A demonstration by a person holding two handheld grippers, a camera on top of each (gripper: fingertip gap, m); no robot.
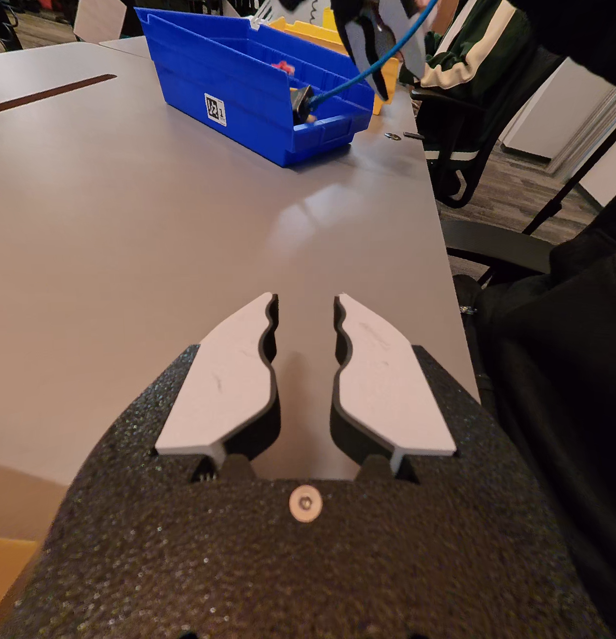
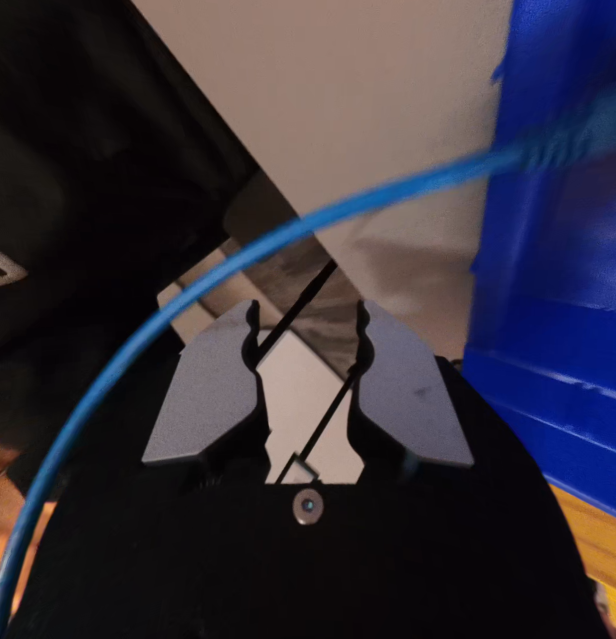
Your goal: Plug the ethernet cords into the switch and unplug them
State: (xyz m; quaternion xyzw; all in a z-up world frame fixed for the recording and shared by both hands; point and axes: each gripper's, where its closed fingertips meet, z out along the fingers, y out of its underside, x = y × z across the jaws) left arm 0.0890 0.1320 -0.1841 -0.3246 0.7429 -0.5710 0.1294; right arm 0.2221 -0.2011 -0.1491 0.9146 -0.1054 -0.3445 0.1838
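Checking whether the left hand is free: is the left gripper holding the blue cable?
No. The left gripper is open over bare table, while the blue cable runs up from the blue bin far ahead.

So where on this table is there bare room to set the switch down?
The widest bare patch of the grey table lies between the left gripper and the blue bin, reaching left toward the dark slot. It is crowded by the right edge: the blue cable, right gripper, small bits.

A blue bin (image 1: 230, 79) and yellow bin (image 1: 310, 31) sit on the grey table (image 1: 127, 242).
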